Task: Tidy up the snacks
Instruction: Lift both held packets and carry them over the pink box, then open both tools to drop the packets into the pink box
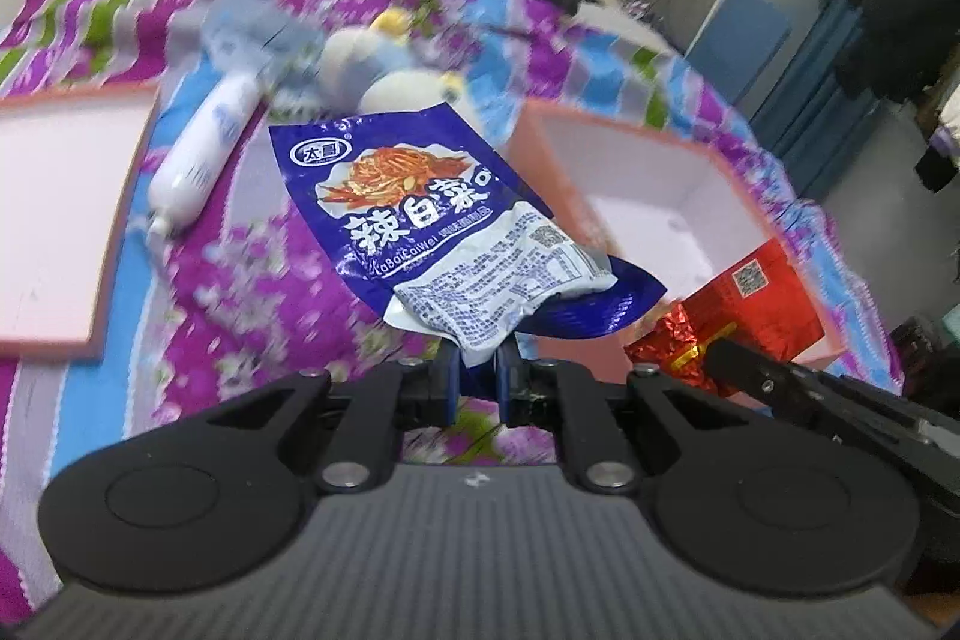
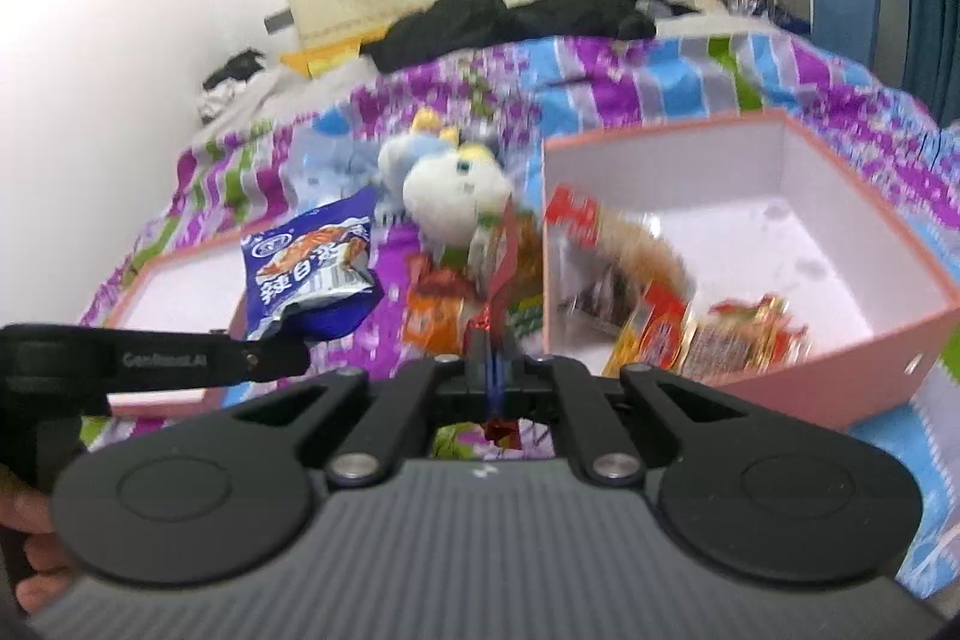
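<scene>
Both tools loaded, snacks half sorted

Left tool (image 1: 477,376) has its fingers pinched tight on the corner of a blue pouch (image 1: 420,214), which sticks up and away in front of it. Ahead and to its right sits the pink box (image 1: 600,123); ahead and to its left a white tube (image 1: 198,153) lies on the bed (image 1: 252,292), with a lid (image 1: 54,220) further left. Right tool (image 2: 495,361) is clamped on a red packet (image 2: 504,250), seen edge-on, so thin I can barely read it. The box is just ahead-right of that tool, with a few snacks (image 2: 708,334) already inside. An orange packet (image 2: 432,310) lies on the bed just ahead-left, and a plush toy (image 2: 450,196) sits further out, all a bit blurry
</scene>
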`<state>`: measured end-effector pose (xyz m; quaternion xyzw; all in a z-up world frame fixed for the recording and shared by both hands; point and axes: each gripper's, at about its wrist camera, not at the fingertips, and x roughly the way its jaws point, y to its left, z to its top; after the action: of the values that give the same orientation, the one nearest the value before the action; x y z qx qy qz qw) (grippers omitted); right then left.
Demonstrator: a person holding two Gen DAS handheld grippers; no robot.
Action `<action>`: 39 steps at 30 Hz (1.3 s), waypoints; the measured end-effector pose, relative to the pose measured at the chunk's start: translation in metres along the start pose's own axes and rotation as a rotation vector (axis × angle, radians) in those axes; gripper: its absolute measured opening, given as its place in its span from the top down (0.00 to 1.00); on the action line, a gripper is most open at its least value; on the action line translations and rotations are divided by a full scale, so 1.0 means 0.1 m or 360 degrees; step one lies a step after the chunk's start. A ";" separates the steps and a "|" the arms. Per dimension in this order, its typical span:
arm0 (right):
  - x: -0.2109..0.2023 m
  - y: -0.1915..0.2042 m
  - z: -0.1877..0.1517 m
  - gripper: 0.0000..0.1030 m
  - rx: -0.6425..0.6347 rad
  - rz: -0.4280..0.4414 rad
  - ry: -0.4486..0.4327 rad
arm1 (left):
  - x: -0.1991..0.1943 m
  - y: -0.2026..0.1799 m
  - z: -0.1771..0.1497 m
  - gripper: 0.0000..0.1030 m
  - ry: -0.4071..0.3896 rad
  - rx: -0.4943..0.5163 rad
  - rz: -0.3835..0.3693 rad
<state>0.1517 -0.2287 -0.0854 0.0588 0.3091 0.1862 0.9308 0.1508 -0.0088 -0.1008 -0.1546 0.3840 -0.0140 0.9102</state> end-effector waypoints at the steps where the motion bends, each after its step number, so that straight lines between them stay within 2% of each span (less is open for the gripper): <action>1: -0.04 -0.03 0.06 0.96 -0.0005 -0.0003 -0.0024 | -0.02 -0.07 0.05 0.87 -0.0016 0.0011 -0.0010; 10: -0.31 -0.37 0.61 0.96 -0.0038 -0.0066 -0.0234 | -0.07 -0.74 0.52 0.87 -0.0134 0.0109 -0.0134; 19: -0.27 -0.97 1.02 0.96 0.0014 -0.0184 -0.0296 | 0.21 -1.31 0.95 0.87 -0.0150 0.0200 -0.0221; 23: -0.14 -1.25 1.07 0.96 0.0046 -0.0244 -0.0263 | 0.51 -1.55 1.08 0.87 -0.0085 0.0238 -0.0255; 28: 0.15 -1.60 1.02 0.96 0.0078 -0.0312 -0.0143 | 0.95 -1.80 1.10 0.87 0.0030 0.0294 -0.0244; 34: 0.49 -1.89 0.84 0.96 0.0116 -0.0344 0.0005 | 1.47 -1.93 1.00 0.87 0.0226 0.0323 -0.0223; 39: 0.71 -2.05 0.72 0.95 0.0162 -0.0383 0.0089 | 1.80 -1.92 0.98 0.87 0.0335 0.0373 -0.0167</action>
<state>0.3103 -0.3906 -0.1132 0.0633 0.3488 0.0588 0.9332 0.3642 -0.1912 -0.1056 -0.0648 0.4644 -0.1224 0.8748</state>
